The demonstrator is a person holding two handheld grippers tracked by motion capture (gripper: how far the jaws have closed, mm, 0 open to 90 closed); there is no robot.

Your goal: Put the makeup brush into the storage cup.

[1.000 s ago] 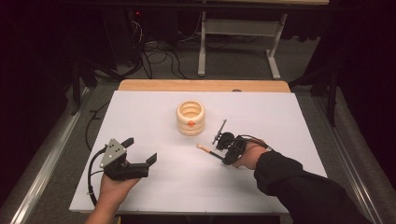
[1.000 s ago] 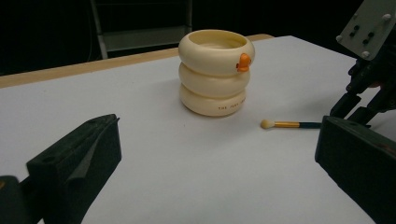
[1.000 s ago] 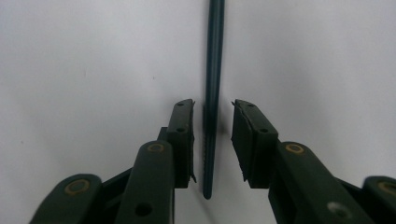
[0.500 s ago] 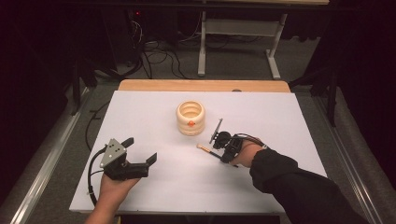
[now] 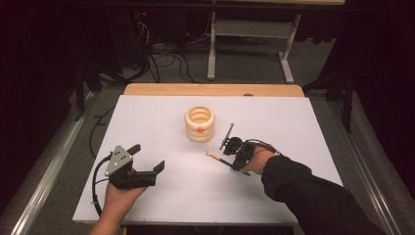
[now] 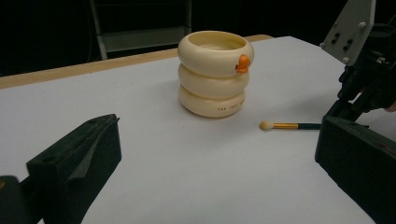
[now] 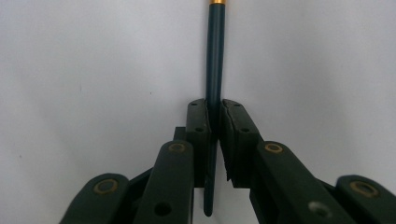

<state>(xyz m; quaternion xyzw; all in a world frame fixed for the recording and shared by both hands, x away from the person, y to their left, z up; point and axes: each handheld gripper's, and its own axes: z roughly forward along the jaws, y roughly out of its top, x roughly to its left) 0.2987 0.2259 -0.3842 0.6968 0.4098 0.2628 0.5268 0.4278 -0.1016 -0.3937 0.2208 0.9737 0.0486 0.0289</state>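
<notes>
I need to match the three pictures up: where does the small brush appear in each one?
High view: brush lies right of centre, its tip toward the cream ringed pot.
Left gripper view: at right, beside the pot.
Right gripper view: its dark handle runs up the middle, clamped by the right gripper.
Shared landmark: the white table.

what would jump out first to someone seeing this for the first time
The cream ringed pot with its small orange duck bill stands alone near the middle of the white table. Just to its right, the right gripper is shut on the dark handle of a small brush lying flat on the table, its pale tip pointing toward the pot. The left gripper rests open at the near left.
</notes>
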